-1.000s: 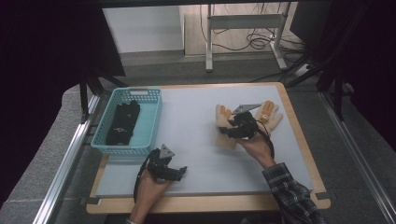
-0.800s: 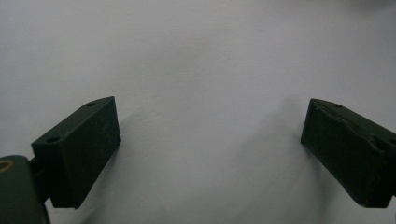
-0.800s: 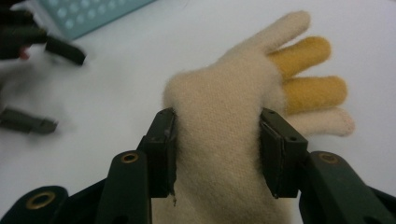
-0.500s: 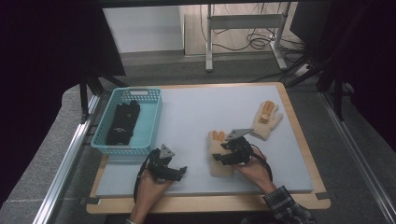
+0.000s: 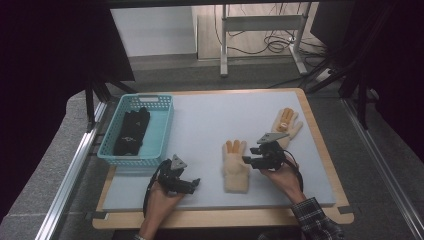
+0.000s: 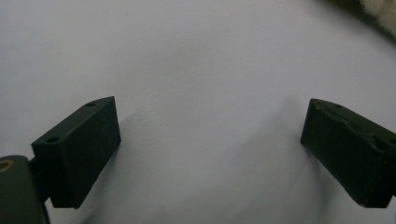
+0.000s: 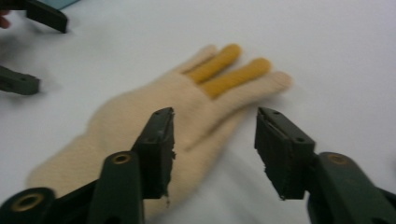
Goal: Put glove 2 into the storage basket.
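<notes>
A cream knit glove (image 5: 235, 169) with two orange fingers lies flat on the pale mat (image 5: 200, 117), near its front middle. In the right gripper view the glove (image 7: 140, 116) runs from the lower left to the fingers at upper right. My right gripper (image 5: 248, 161) (image 7: 215, 149) sits just right of it. Its jaws have just been closing but stand apart, with the glove's edge low between them and the pads not pressing on it. A matching glove (image 5: 286, 124) lies at the far right. My left gripper (image 5: 194, 184) (image 6: 210, 144) rests wide open over bare mat.
A teal basket (image 5: 162, 127) with dark folded cloth (image 5: 131, 131) stands at the mat's left. The wooden table edge (image 5: 322, 150) frames the mat. My left gripper (image 7: 32, 49) also appears far off at the top left of the right gripper view.
The right gripper brought the cream glove from beside its match at the far right down to the near middle of the mat and released it. The left gripper stayed put.
</notes>
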Demonstrator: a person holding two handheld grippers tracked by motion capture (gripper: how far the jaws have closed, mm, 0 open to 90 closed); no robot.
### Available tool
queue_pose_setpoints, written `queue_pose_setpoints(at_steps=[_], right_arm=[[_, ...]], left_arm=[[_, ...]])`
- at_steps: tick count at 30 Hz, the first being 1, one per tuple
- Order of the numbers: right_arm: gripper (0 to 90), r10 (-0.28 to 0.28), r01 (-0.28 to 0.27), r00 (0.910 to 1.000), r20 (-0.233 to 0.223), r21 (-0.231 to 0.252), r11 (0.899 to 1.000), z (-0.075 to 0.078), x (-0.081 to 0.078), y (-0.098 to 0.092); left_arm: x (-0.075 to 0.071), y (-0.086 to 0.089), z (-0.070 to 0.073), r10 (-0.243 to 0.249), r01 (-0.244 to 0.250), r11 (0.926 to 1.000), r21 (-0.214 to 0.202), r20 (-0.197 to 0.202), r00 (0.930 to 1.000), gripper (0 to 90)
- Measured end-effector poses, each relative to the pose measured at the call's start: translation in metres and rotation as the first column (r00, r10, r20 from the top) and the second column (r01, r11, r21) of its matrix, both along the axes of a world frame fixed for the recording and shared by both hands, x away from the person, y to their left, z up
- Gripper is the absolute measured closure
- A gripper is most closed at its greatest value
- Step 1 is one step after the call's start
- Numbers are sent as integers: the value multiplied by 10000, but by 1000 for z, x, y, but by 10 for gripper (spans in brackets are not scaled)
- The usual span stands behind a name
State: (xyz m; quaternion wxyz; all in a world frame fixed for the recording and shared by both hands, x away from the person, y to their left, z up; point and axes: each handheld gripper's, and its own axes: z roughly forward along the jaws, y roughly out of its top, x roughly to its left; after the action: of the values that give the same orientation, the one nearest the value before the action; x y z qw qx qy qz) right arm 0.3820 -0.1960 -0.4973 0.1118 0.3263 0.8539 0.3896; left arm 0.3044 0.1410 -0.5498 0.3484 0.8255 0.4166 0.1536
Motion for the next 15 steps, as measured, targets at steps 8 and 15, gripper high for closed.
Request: queue_pose_setpoints(at_steps=[8,15], right_arm=[[635,-26,39,9994,-355,366,9993,-7,5,-7],[737,122,-112,9962,-857,114,9999,-27,17,13]], left_arm=[[0,0,0,3,-3,10000,-1,-1,10000,52],[0,0,0,2,-2,10000,-5,-4,10000,52]])
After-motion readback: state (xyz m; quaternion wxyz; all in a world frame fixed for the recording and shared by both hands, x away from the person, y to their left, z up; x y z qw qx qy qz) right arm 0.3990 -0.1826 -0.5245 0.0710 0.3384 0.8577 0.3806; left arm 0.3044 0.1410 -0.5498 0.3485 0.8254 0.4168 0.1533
